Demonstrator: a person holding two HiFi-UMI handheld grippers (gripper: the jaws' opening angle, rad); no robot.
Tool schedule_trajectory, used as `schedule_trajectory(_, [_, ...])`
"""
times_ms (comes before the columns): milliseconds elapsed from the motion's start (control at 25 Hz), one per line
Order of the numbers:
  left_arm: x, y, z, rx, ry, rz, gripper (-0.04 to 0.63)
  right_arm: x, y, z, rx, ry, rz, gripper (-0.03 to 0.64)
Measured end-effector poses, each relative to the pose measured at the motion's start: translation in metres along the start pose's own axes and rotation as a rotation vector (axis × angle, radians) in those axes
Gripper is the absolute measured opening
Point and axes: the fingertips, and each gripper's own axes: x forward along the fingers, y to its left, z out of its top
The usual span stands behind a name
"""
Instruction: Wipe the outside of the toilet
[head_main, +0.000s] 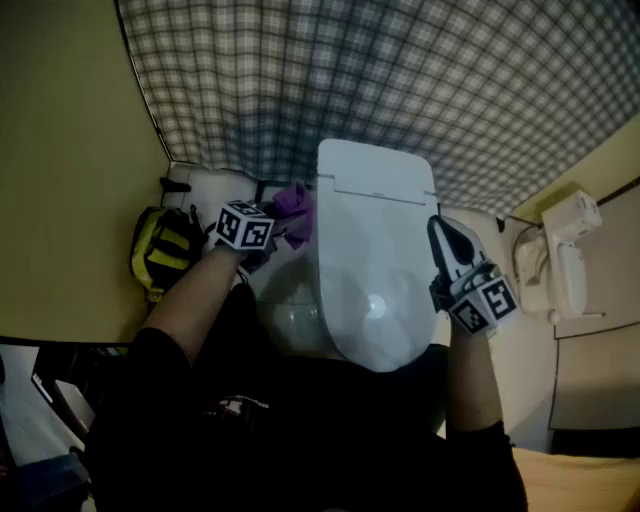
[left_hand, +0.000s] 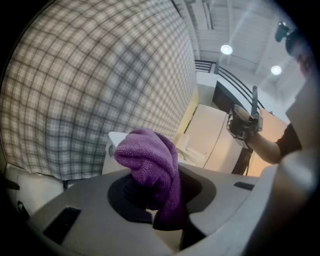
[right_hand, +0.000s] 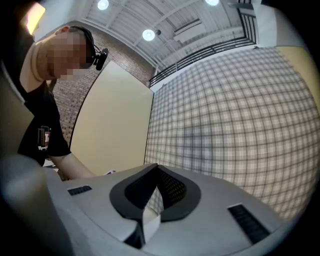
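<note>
1. In the head view, the white ceramic toilet with its closed lid (head_main: 375, 250) is running lengthwise away from the person. The left gripper (head_main: 275, 235), the nearer one, is holding a crumpled purple microfibre cloth (head_main: 296, 210) just beside its left edge.
2. In the left gripper view, the jaws are clamping that cloth, which is hiding most of the toilet.
3. In the right gripper view, the jaws are sitting together with nothing between them, facing only the grey checked wall (right_hand: 225, 115).

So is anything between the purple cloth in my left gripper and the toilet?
Nothing visible stands between them. The left gripper holds the purple cloth right beside the toilet, at its left side near the back.
</note>
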Motion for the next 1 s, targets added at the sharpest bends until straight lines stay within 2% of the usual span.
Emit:
schedule_trajectory(120, [0.018,0.078,0.004,-0.058,0.027,0.073,0.103,0.018,0.002,-0.039,-0.012,0.078,-0.017,0.006])
schedule_trajectory(240, [0.050,0.134,-0.011,-0.158,0.052,0.076,0.103,0.030,0.003,-0.081,-0.004,0.179,-0.011,0.006])
schedule_trajectory(360, [0.091,0.141,-0.044,-0.259,0.080,-0.037,0.103,0.028,-0.006,-0.115,0.039,0.277,-0.007,0.006])
schedule_trajectory(440, [0.114,0.146,-0.051,-0.294,0.079,-0.134,0.103,0.040,-0.021,-0.126,0.068,0.275,-0.021,0.006])
schedule_trajectory(520, [0.128,0.166,-0.050,-0.339,0.054,-0.186,0.103,0.057,-0.036,-0.134,0.084,0.252,-0.031,0.006])
schedule_trajectory(640, [0.143,0.191,-0.086,-0.363,0.118,-0.118,0.103,0.069,-0.045,-0.146,0.120,0.261,-0.032,0.006])
schedule_trajectory(720, [0.151,0.201,-0.111,-0.386,0.122,-0.071,0.103,0.071,-0.045,-0.158,0.139,0.294,-0.021,0.006])
schedule_trajectory(800, [0.164,0.227,-0.125,-0.404,0.124,0.016,0.103,0.077,-0.048,-0.171,0.146,0.313,-0.016,0.006])
schedule_trajectory(1000, [0.190,0.284,-0.168,-0.430,0.214,0.255,0.101,0.085,-0.053,-0.192,0.161,0.348,-0.018,0.006])
